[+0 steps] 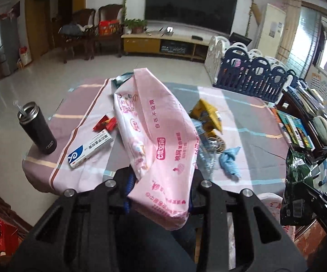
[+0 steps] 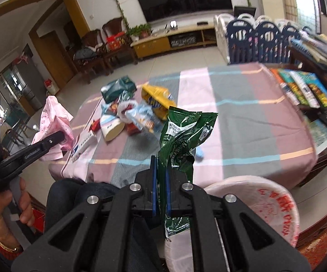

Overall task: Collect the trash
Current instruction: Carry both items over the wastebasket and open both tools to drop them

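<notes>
You hold a pink wrapper (image 1: 161, 149) of thin, crinkled plastic film with a soft sheen, and a green packet (image 2: 181, 136) of glossy, creased foil-like plastic. Your grippers are matt black plastic with bright metal pins. The tablecloth (image 2: 242, 113) looks like smooth woven cloth. The black flask (image 1: 38, 131) is matt, its rim brushed metal.

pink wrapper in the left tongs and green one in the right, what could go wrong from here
The pink wrapper is long and floppy in the left tongs; it could sag or slip free. The green wrapper is pinched by one edge in the right tongs and may tear or slide out.
</notes>
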A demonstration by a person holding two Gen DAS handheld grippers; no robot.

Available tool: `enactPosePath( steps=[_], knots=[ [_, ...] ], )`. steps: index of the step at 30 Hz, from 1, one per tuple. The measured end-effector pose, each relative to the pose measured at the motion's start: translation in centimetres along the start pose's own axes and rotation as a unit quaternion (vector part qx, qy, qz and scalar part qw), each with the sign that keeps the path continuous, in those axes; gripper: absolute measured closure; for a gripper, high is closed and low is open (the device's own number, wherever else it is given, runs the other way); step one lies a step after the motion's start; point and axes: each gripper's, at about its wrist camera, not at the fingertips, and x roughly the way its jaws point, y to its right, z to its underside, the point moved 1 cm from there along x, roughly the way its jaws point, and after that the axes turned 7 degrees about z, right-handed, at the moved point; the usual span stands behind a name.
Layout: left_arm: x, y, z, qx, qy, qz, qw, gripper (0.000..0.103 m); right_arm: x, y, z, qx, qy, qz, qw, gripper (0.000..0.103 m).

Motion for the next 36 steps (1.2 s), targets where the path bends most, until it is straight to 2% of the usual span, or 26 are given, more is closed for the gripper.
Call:
enactPosePath(
  steps=[4,8,12,17,22,26,29,31,33,36],
  knots=[
    [-4.6,4.4,0.8,0.036,0.036,0.035,0.9981,0.068,-4.8,2.0,-0.2,0.009,0.038,0.018,0.999,0.096],
    [-8.3,8.4,2.5,0.072,0.060,0.075,0.9928,0.067,-9.2,3.5,0.3,0.013,0.076,0.038,0.996,0.096],
    [-9.6,12.0,4.6,0.106,0.046,0.111,0.9870,0.067,-12.0,4.7,1.3,0.010,0.099,0.059,0.993,0.096],
    [-8.2,15.9,6.8,0.145,0.011,0.146,0.9785,0.067,-12.7,6.6,2.0,0.016,0.103,0.077,0.992,0.096],
    [-4.9,18.2,8.8,0.163,-0.047,0.186,0.9679,0.067,-12.1,8.8,2.4,0.044,0.090,0.076,0.992,0.096],
    [-3.1,19.6,10.1,0.187,-0.065,0.190,0.9616,0.067,-11.4,9.6,2.8,0.058,0.076,0.078,0.992,0.096],
    [-2.1,20.6,10.5,0.200,-0.082,0.210,0.9535,0.066,-11.3,9.9,3.2,0.064,0.072,0.080,0.992,0.096],
    [-1.4,21.3,10.8,0.210,-0.097,0.225,0.9464,0.056,-11.5,9.8,3.4,0.067,0.072,0.081,0.992,0.096],
    [-1.3,21.9,11.3,0.222,-0.101,0.231,0.9419,0.030,-11.7,9.8,3.4,0.070,0.071,0.083,0.992,0.096],
    [-2.0,21.6,11.2,0.229,-0.087,0.225,0.9431,0.021,-11.5,10.0,3.6,0.074,0.068,0.085,0.991,0.095]
  ],
)
